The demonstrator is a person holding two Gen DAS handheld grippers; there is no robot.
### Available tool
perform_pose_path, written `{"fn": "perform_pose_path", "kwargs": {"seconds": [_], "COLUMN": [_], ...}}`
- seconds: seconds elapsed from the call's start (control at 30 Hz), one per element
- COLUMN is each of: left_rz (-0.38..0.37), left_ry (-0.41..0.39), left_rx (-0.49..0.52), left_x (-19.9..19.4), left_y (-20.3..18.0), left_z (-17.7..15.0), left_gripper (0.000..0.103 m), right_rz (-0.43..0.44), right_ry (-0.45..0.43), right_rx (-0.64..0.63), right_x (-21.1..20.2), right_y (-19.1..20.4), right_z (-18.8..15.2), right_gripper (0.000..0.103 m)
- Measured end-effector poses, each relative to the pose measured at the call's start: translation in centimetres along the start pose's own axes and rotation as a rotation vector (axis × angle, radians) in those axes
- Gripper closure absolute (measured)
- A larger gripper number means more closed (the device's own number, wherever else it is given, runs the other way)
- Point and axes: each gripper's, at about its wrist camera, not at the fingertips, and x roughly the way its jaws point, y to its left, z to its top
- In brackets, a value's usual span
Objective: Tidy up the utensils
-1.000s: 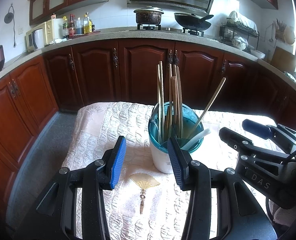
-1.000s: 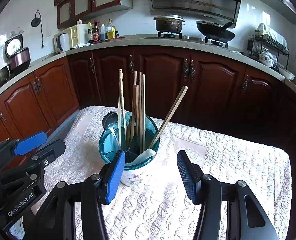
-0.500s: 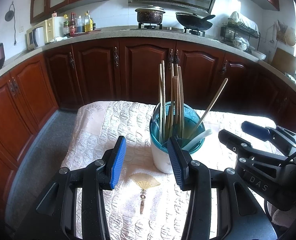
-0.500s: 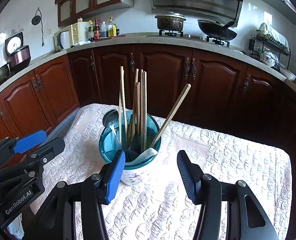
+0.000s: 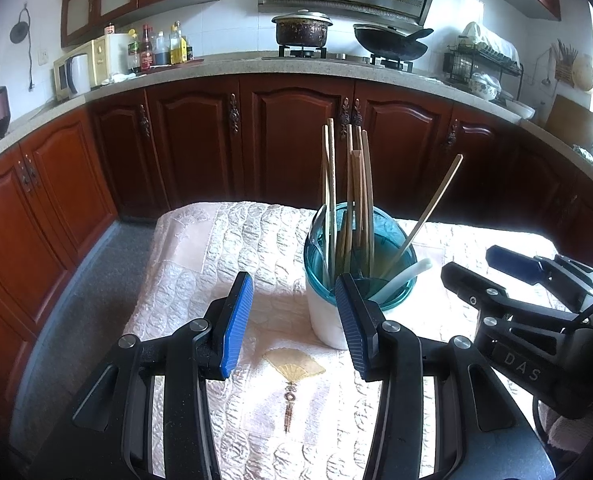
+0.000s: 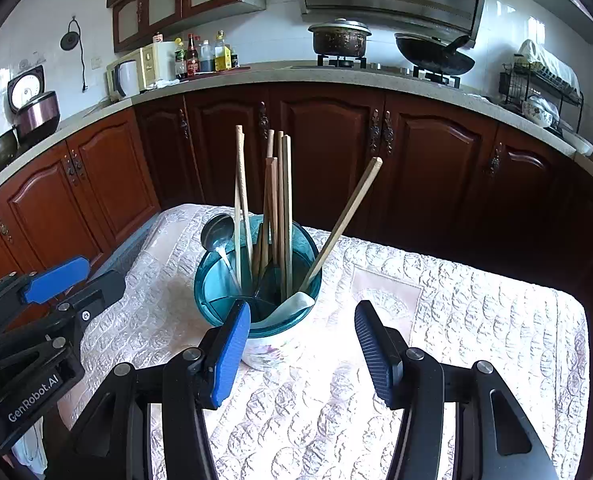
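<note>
Just beyond the spread left claw (image 5: 294, 324) stands the utensil holder (image 5: 358, 280).

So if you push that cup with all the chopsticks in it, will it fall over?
Maybe. The utensil holder is tall with a narrow white base, and the long chopsticks stick far above its rim, so a high push could tip it. It sits on a soft quilted cloth, so it probably won't slide easily.
</note>
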Motion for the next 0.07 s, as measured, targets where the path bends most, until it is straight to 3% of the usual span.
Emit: {"fn": "perform_pose_path", "kwargs": {"seconds": [0.07], "left_rz": [0.000], "left_ry": [0.002], "left_rx": [-0.003], "left_x": [0.10], "left_y": [0.05], "left_z": [-0.08], "left_gripper": [0.060], "right_rz": [0.002], "right_ry": [0.000], "right_rx": [0.008], "right_x": [0.07], "right_y": [-0.29], "right_z": [-0.08], "right_gripper": [0.051]}}
